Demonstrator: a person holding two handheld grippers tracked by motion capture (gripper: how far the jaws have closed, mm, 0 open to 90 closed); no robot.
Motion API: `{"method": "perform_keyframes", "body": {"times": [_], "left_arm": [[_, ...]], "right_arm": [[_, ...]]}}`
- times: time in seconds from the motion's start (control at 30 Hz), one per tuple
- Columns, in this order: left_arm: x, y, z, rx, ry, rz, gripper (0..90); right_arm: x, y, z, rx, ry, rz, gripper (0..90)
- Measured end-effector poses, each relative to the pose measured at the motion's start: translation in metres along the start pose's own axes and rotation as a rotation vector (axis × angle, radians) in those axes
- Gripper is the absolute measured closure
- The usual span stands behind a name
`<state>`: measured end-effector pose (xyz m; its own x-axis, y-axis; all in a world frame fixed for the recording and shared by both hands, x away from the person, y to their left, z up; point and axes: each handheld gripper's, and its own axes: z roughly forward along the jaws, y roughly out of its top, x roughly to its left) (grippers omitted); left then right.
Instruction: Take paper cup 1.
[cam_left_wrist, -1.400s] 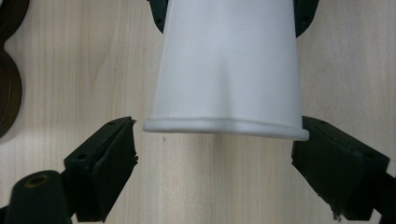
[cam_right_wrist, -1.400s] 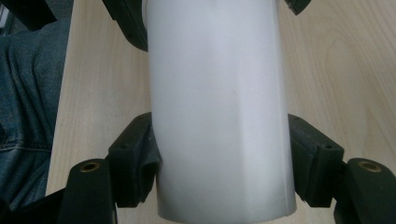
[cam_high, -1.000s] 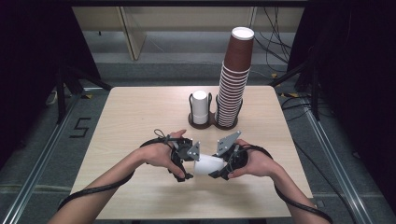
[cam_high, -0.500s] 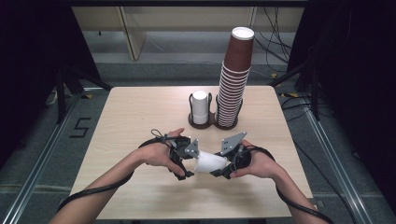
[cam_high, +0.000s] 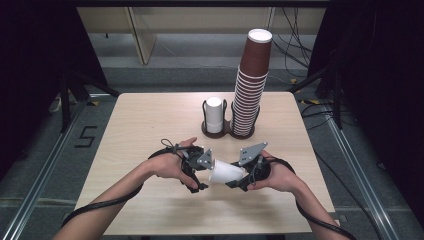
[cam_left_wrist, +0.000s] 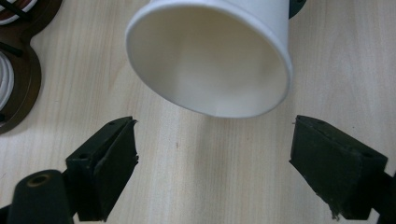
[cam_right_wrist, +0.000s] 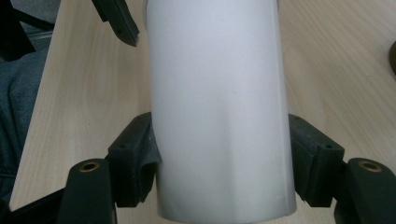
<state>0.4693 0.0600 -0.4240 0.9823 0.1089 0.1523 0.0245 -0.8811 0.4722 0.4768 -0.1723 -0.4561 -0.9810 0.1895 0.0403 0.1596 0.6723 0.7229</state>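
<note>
- High view is showing the pale wooden table (cam_high: 150, 125); going left to right, the left gripper (cam_high: 199, 172) is hovering near the front edge with its jaws spread wide and pinching nothing, as the left gripper view (cam_left_wrist: 212, 158) confirms.
- Next, the white paper cup (cam_high: 227, 172) is lying on its side just above the table's front middle, its open mouth (cam_left_wrist: 210, 65) pointing at the left gripper.
- Rightmost, the right gripper (cam_high: 245, 179) is pinching the cup's wall (cam_right_wrist: 219, 112) near its base, jaws pressing on both sides.
- Judging by its thin paper wall, the cup is looking very light and easily crushed; a gentle squeeze low on the body seems safest, since the open rim would likely buckle.
- Behind, a dark two-ring holder (cam_high: 206, 131) is carrying one white cup (cam_high: 214, 114) and a tall stack of brown paper cups (cam_high: 250, 85).
</note>
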Motion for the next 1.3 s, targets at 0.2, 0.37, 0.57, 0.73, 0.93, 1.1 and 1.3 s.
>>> {"method": "perform_keyframes", "body": {"times": [0.2,0.37,0.57,0.73,0.93,1.1,1.3], "left_arm": [[0.0003,0.0001,0.0000,-0.009,0.001,-0.002,14.0],[0.0000,0.0009,0.0007,-0.024,0.001,-0.010,14.0],[-0.0005,0.0012,0.0018,-0.034,-0.012,-0.015,13.9],[-0.0007,0.0012,0.0021,-0.038,-0.016,-0.018,13.9],[0.0006,0.0015,0.0029,-0.031,-0.015,-0.017,13.6],[-0.0014,0.0035,0.0046,-0.031,-0.025,-0.018,12.1],[-0.0021,0.0053,0.0080,-0.029,-0.021,-0.015,4.9]], "right_arm": [[-0.0009,-0.0038,-0.0014,-0.039,-0.015,-0.010,33.6],[0.0012,-0.0067,-0.0014,-0.039,-0.012,0.015,33.5],[-0.0009,-0.0085,-0.0007,-0.064,-0.018,0.000,33.5],[-0.0019,-0.0092,-0.0005,-0.077,-0.026,-0.025,33.6],[-0.0007,-0.0097,0.0006,-0.077,-0.015,-0.027,33.6],[0.0000,-0.0083,0.0011,-0.078,-0.012,-0.031,33.6],[0.0025,-0.0081,0.0011,-0.074,-0.010,-0.014,33.6]]}}
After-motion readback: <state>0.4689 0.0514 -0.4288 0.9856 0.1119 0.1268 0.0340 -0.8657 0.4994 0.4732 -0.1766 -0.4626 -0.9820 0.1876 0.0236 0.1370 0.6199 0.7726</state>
